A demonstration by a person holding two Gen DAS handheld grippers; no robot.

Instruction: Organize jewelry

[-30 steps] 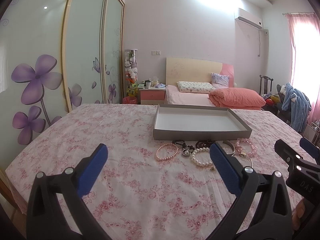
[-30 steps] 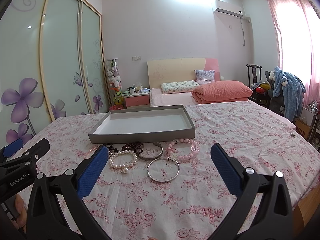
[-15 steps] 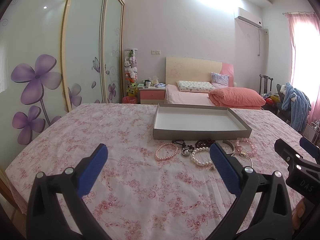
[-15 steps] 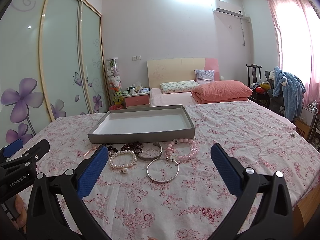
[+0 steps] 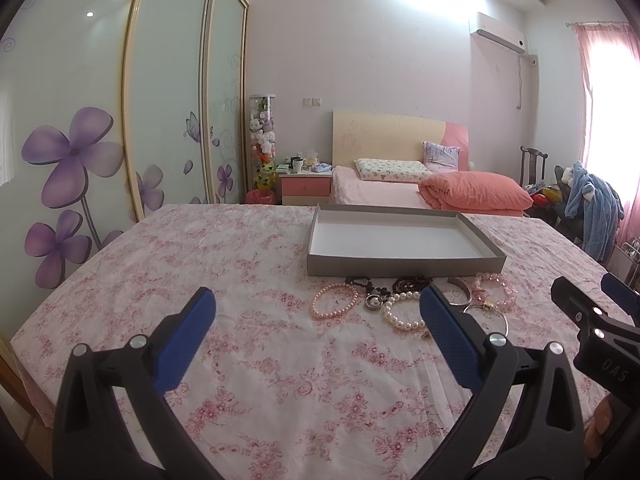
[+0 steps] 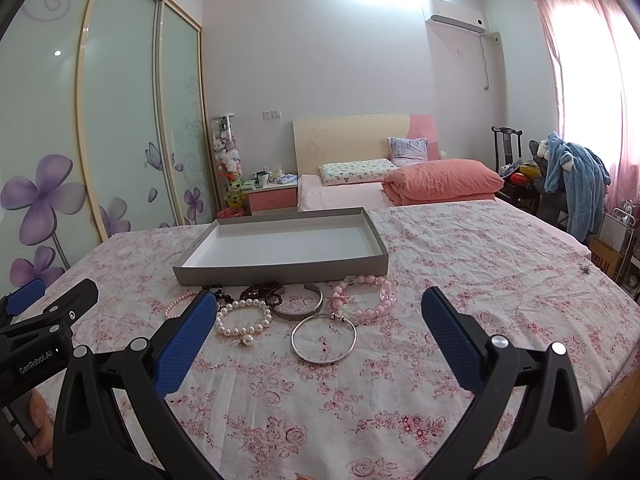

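Hovering spread-fingered, right gripper (image 6: pixel 320 324) sits nearer the silver bangle (image 6: pixel 323 339), dead ahead between its fingers; left gripper (image 5: pixel 316 324) likewise spread, empty.

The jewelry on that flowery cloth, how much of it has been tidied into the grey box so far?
None yet. The grey box is empty. Both the left gripper and right gripper hang open, holding nothing. Left to move: white pearl bracelet, silver ring bangle, pink bead bracelet and the other pieces beside them.
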